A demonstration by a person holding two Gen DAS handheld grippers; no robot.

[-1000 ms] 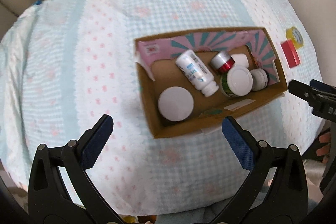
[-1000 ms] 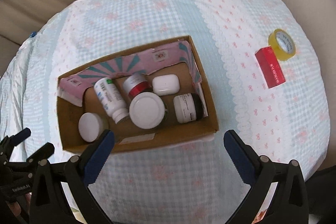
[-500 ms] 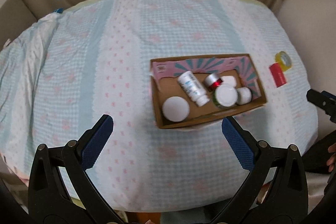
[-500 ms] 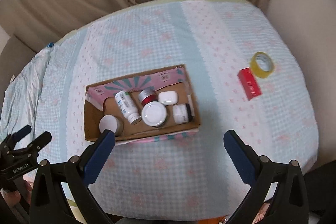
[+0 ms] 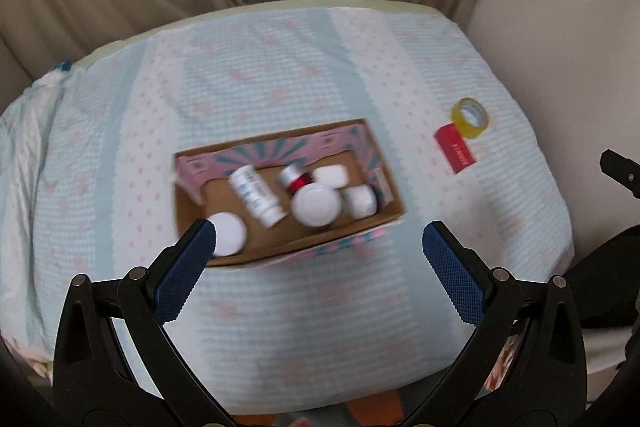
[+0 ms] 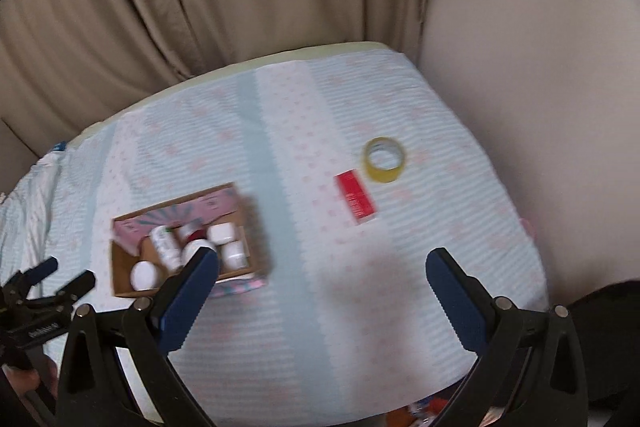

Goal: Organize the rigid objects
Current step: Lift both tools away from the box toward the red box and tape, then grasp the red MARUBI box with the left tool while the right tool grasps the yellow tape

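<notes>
Both tongs, left and right, hang wide and empty above the bench. The box holds the jars and bottle; the red pack and tape lie outside, well right. Judging by that, the next move is the right tongs reaching for the red pack.

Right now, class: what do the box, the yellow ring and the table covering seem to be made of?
Box: probably cardboard, with matte brown walls and a printed flap.
Yellow ring: likely plastic tape, a glossy translucent roll.
Table covering: soft printed fabric, rumpled at its edge.
</notes>
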